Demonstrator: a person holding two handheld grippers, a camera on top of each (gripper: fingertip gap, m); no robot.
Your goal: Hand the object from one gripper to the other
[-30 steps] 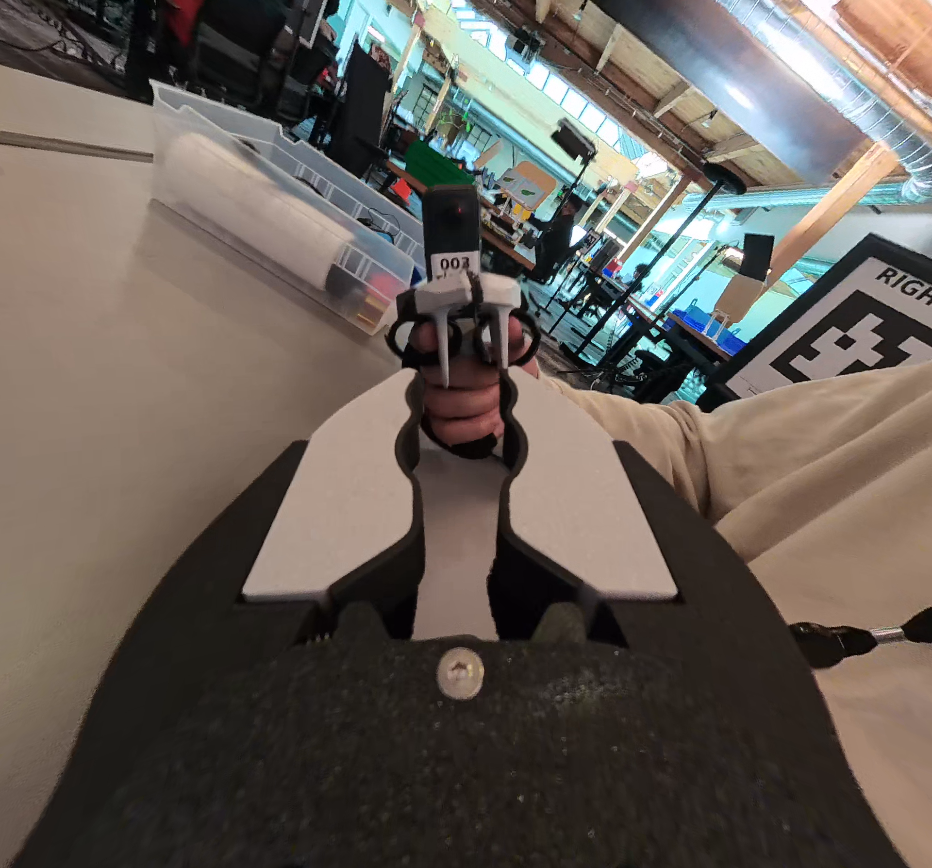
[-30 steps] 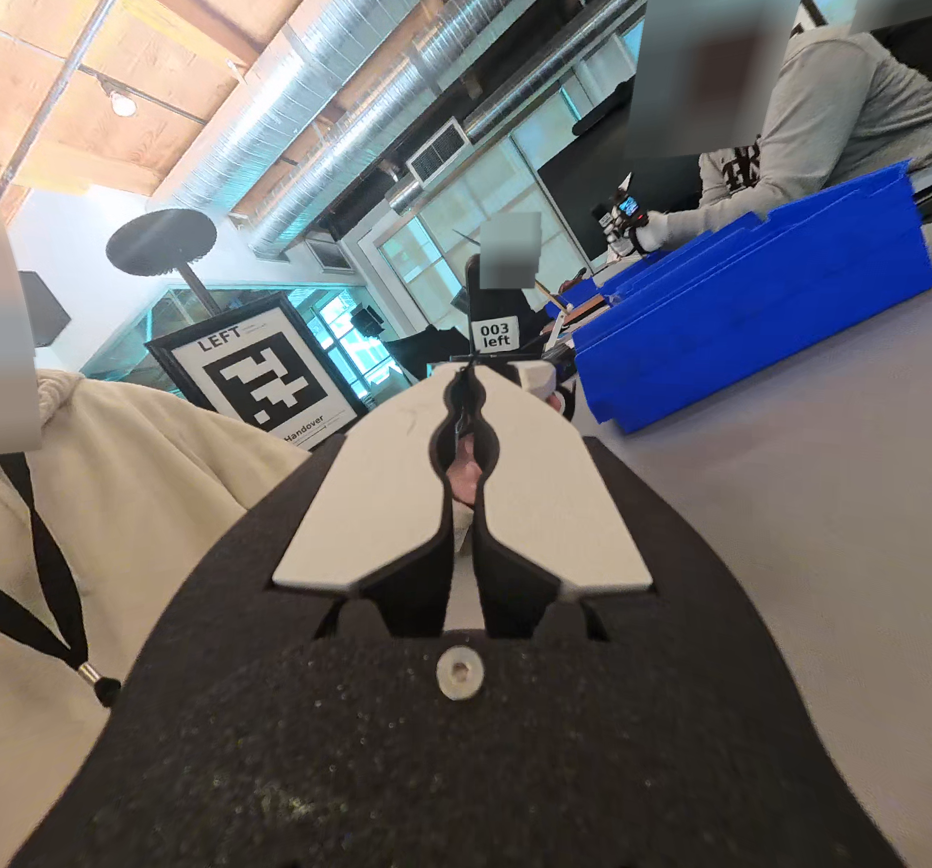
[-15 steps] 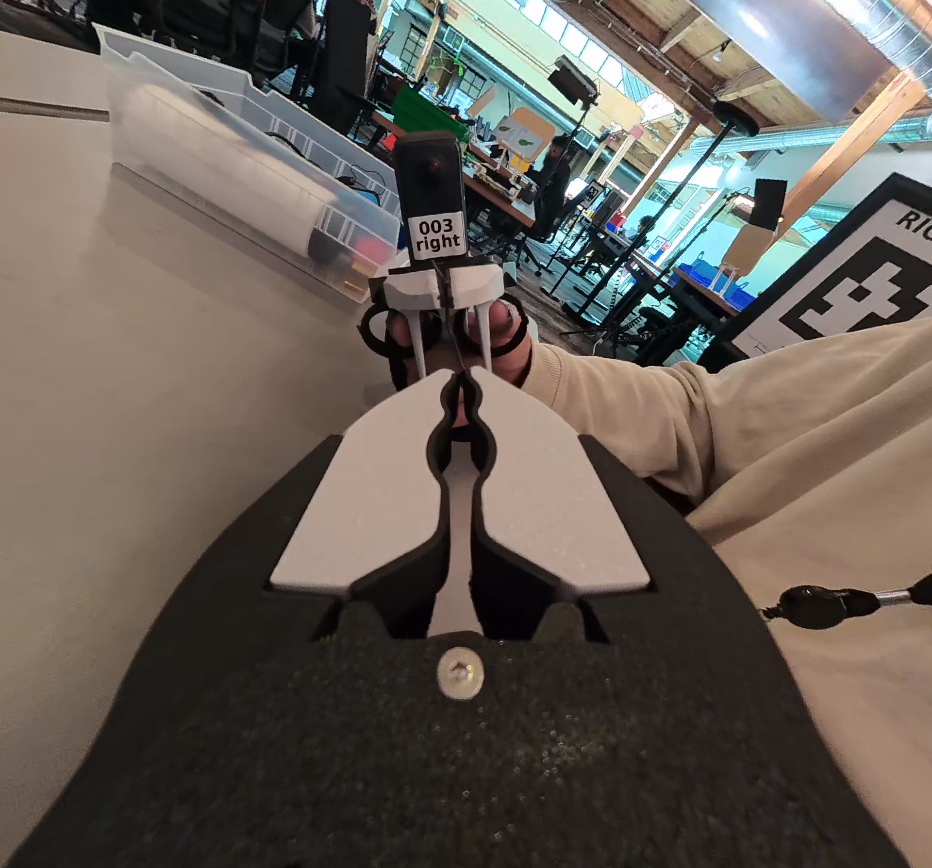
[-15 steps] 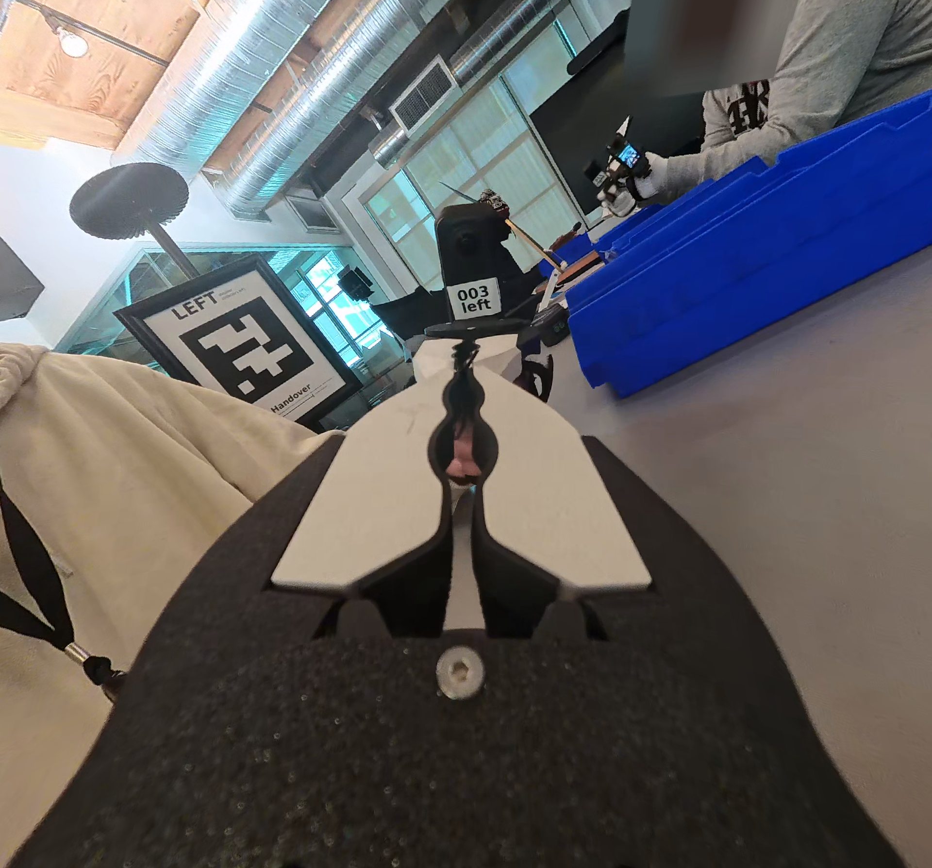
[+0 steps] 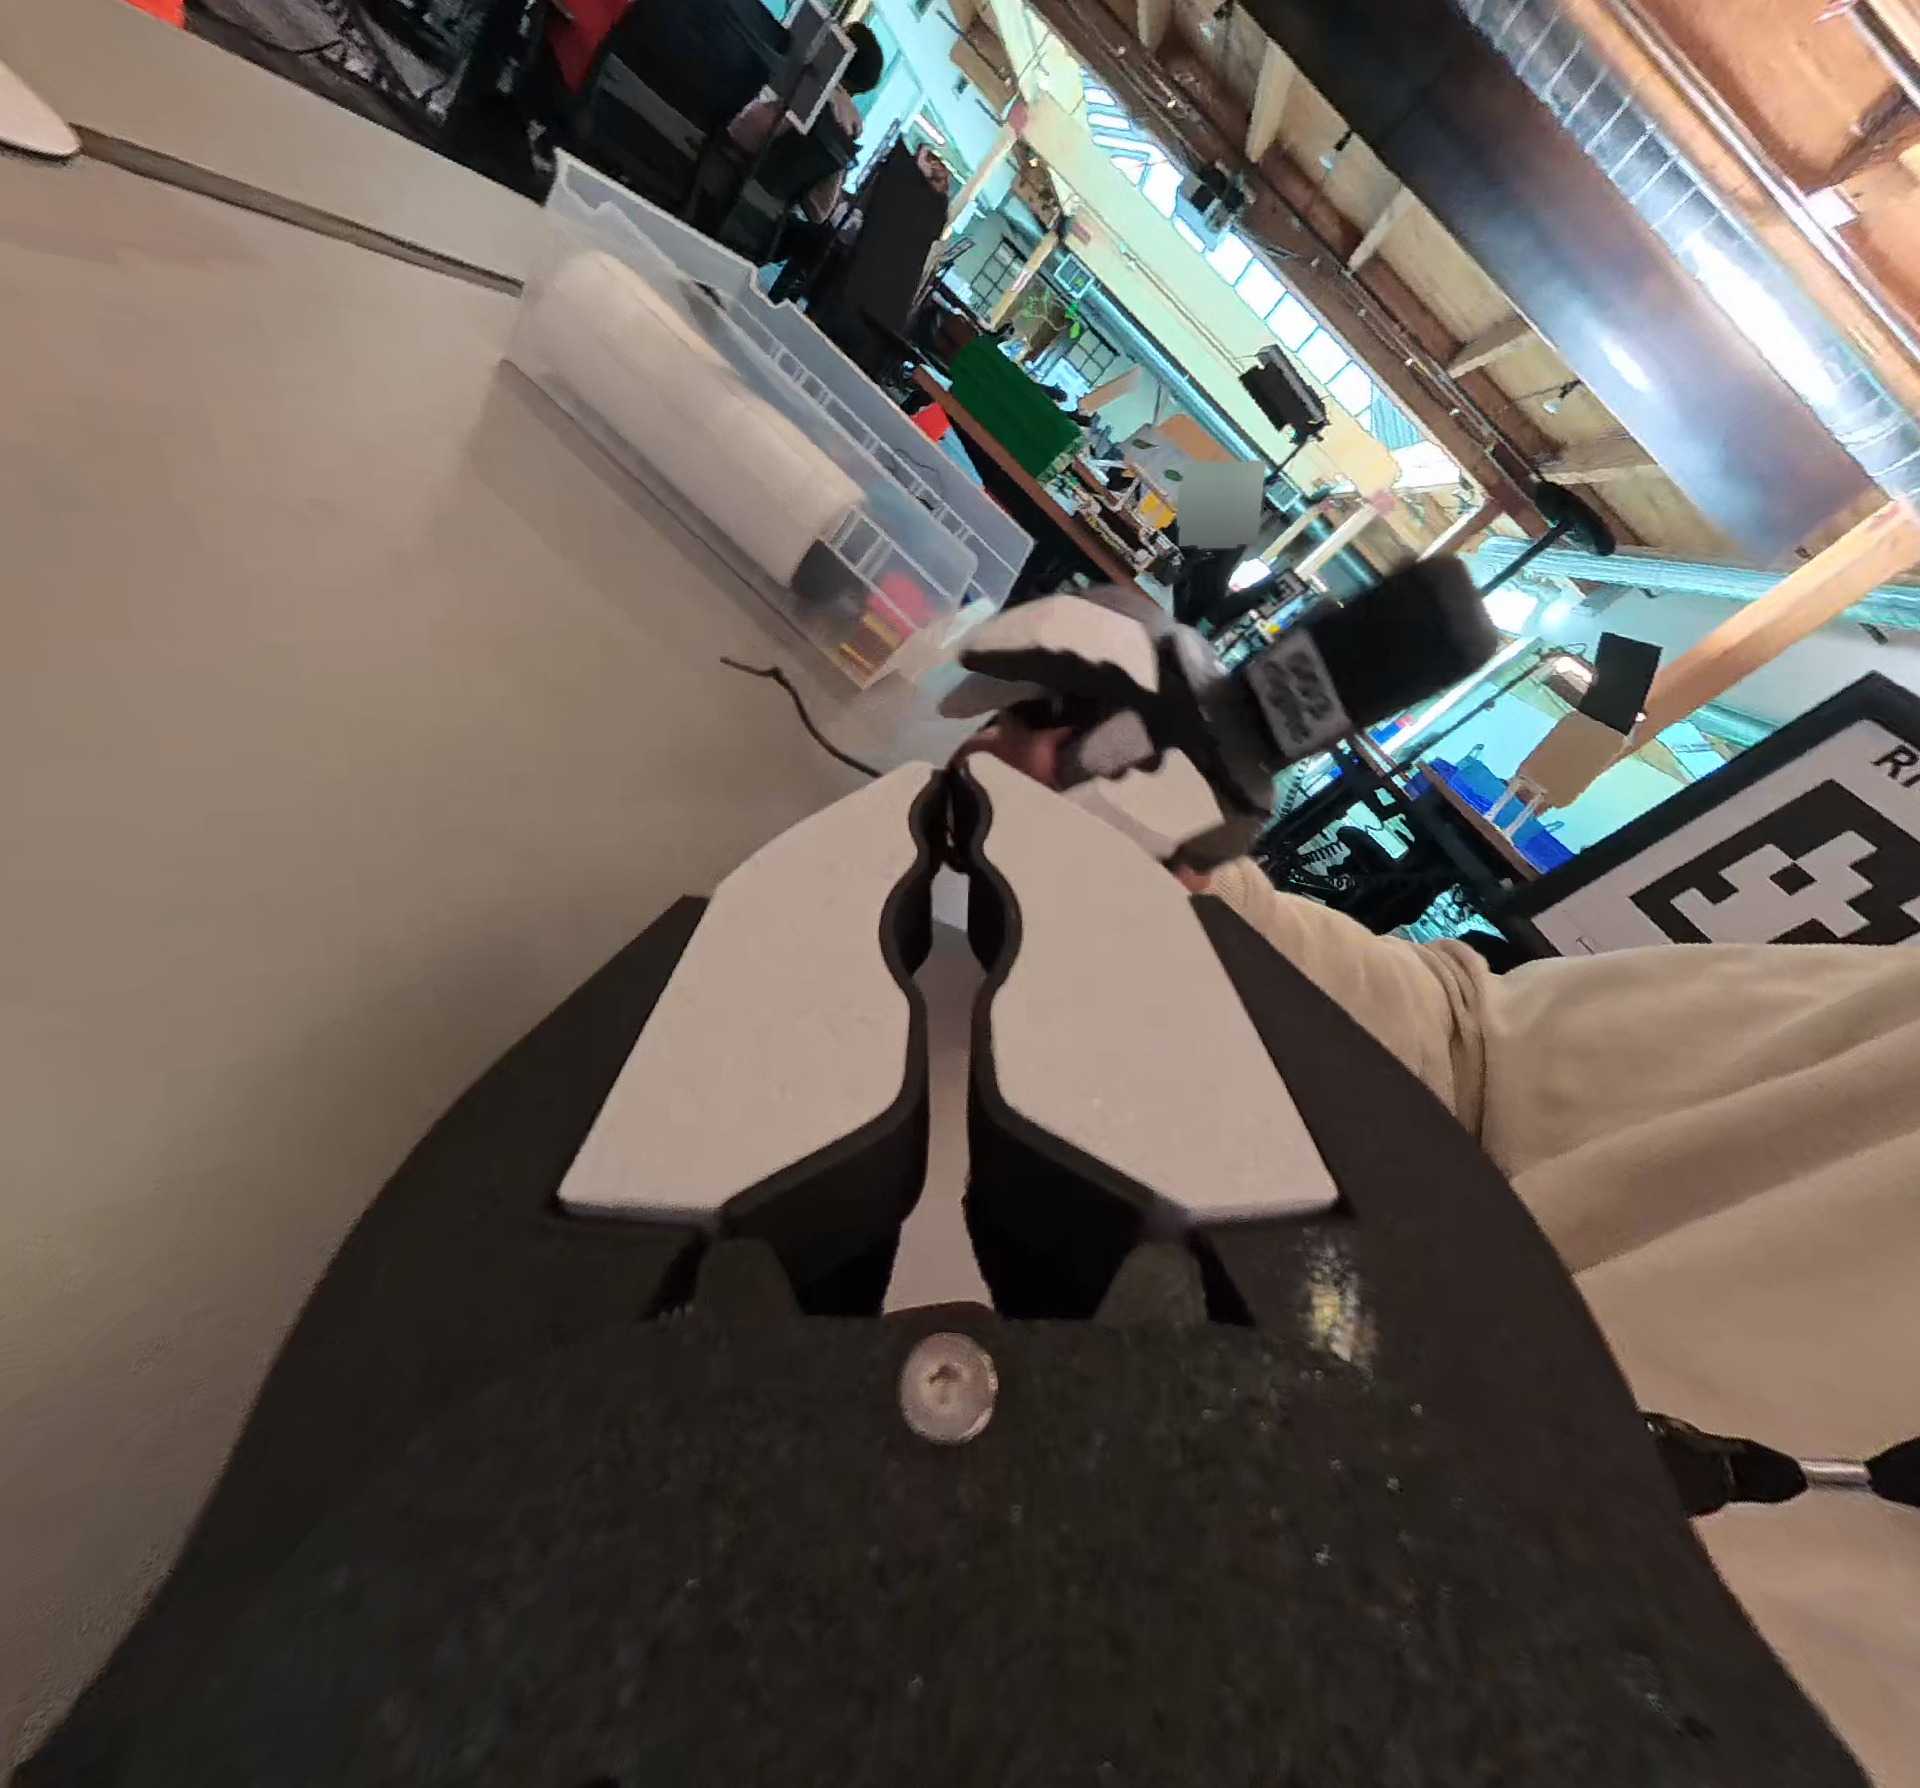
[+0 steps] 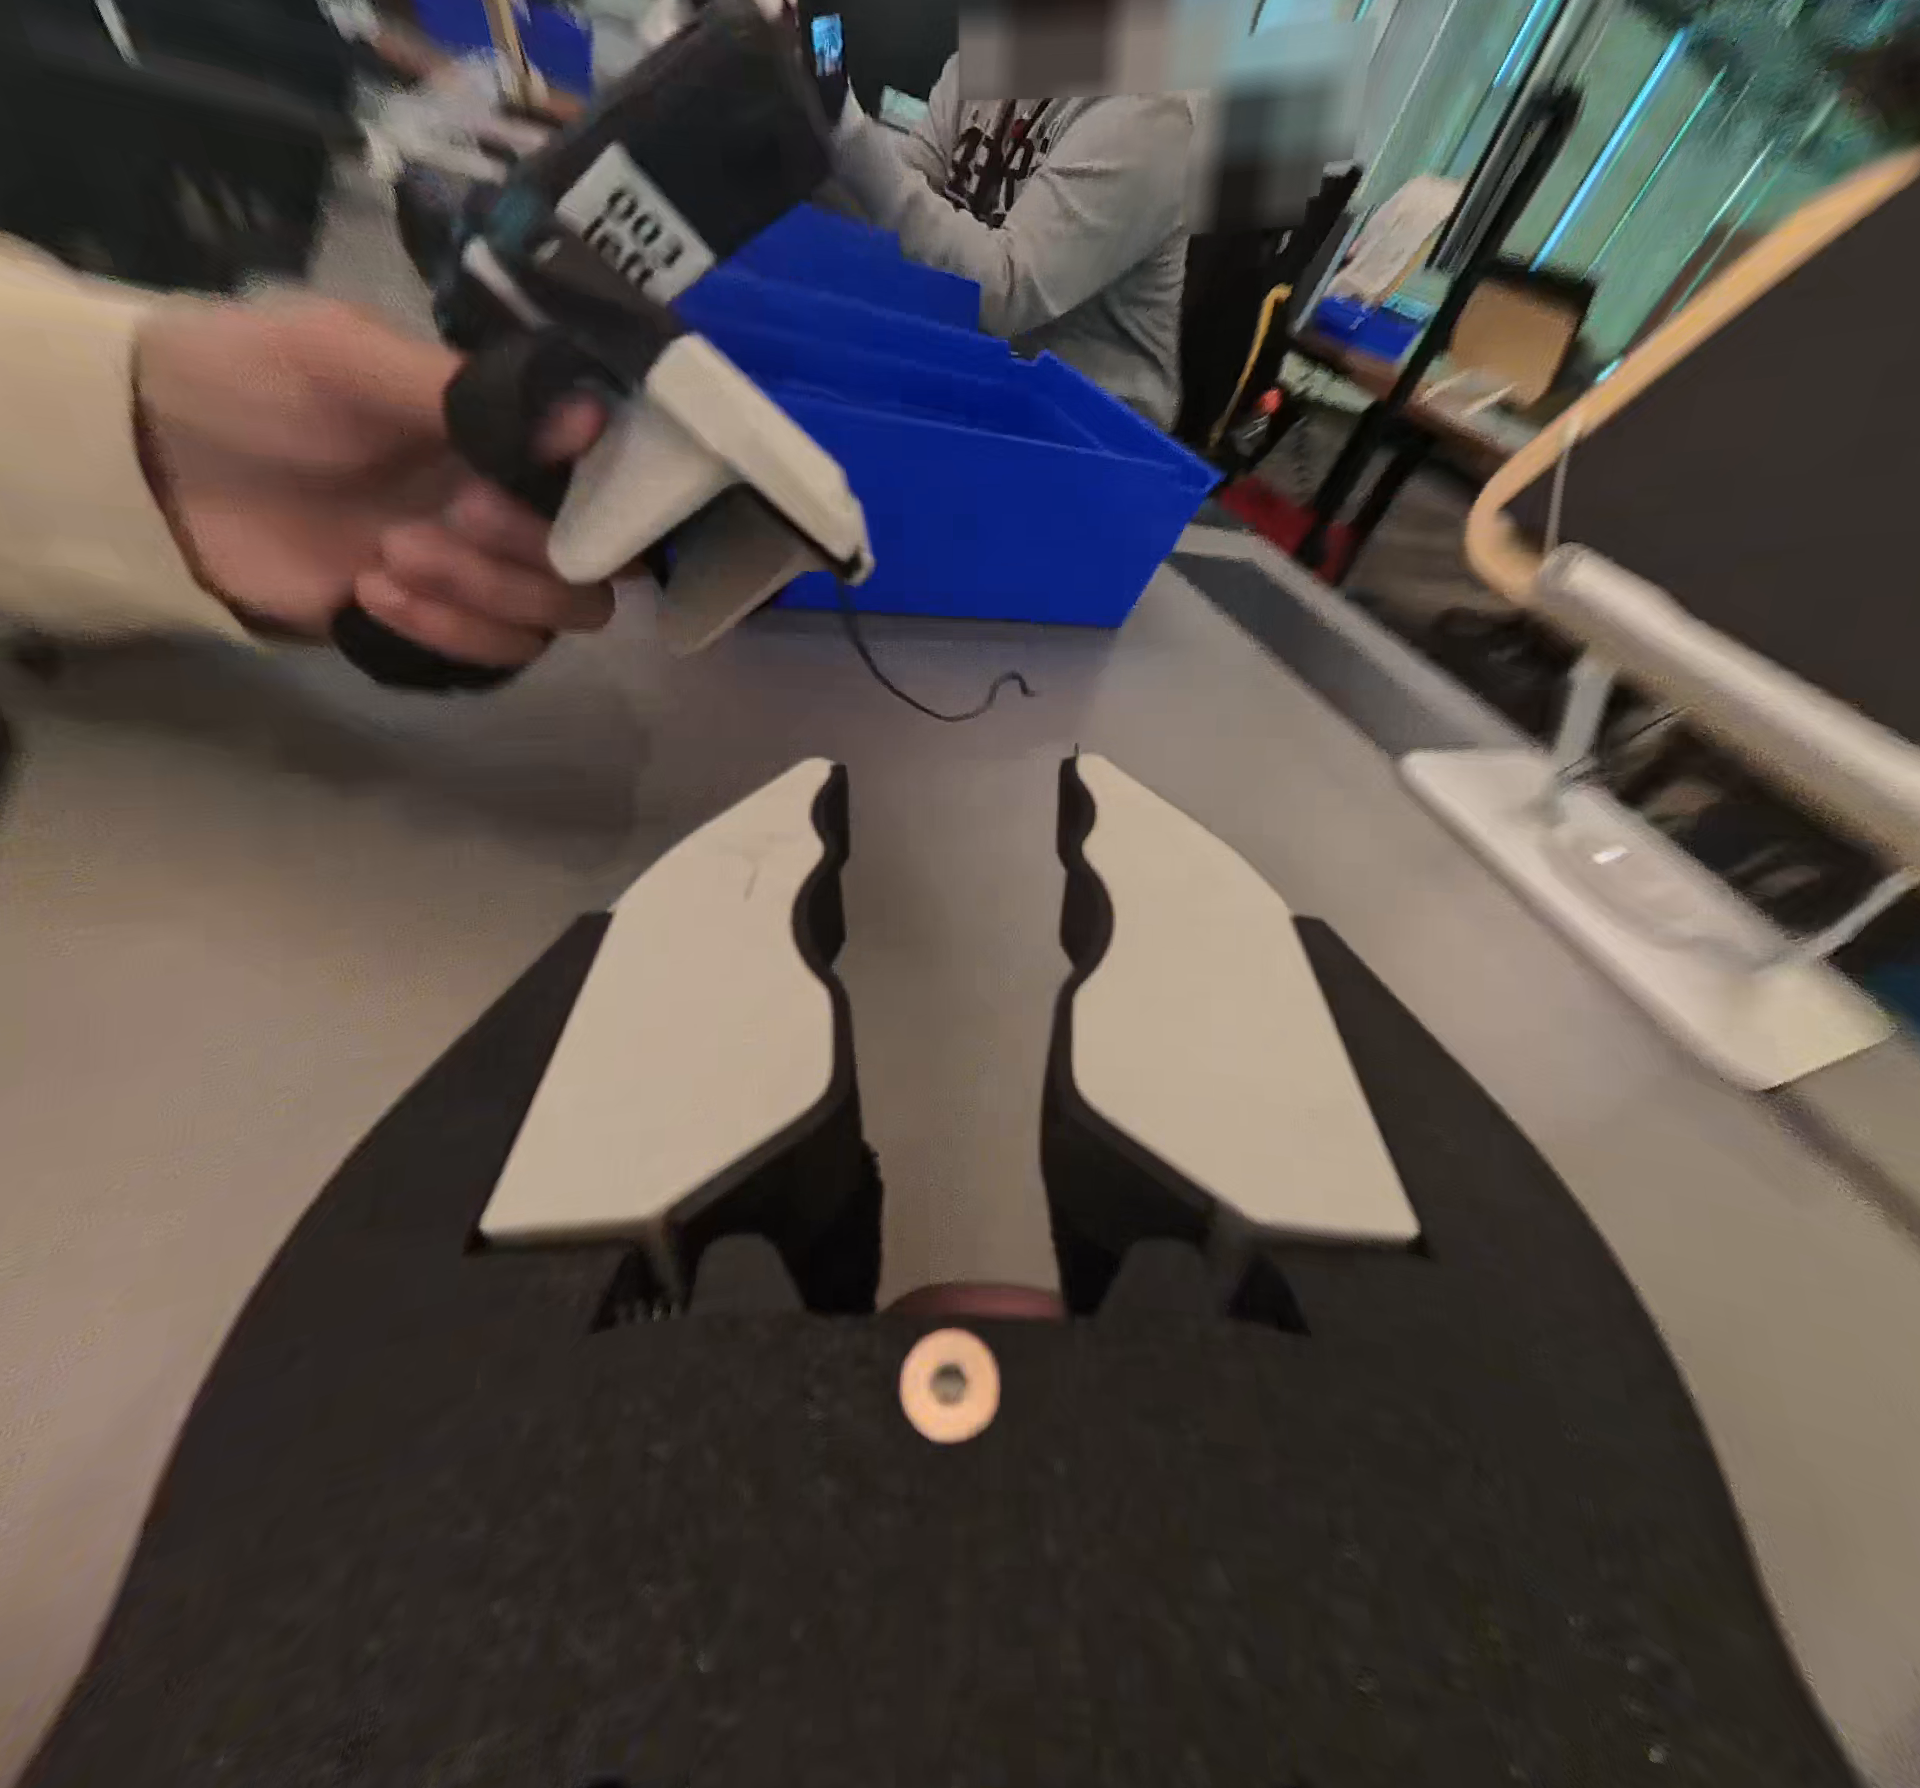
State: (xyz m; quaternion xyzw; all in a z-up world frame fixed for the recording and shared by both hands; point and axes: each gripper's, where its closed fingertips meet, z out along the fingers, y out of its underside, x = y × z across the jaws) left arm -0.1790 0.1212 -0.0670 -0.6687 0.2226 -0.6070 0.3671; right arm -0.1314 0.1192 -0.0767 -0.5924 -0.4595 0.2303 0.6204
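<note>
- Now the left gripper is pinched closed on a thin black cord, caught right at the tips.
- Cord trails from those tips in a loose curl toward the table; whether its end touches, can't tell.
- Right gripper is spread wide, nothing in it, clear of the cord.
- Handling guess: very light, limp, thin enough to slip from a loose pinch.
- Best hold looks like a tip pinch on the straight part near the top, not the curl.
- Blue bins sit behind.
</note>
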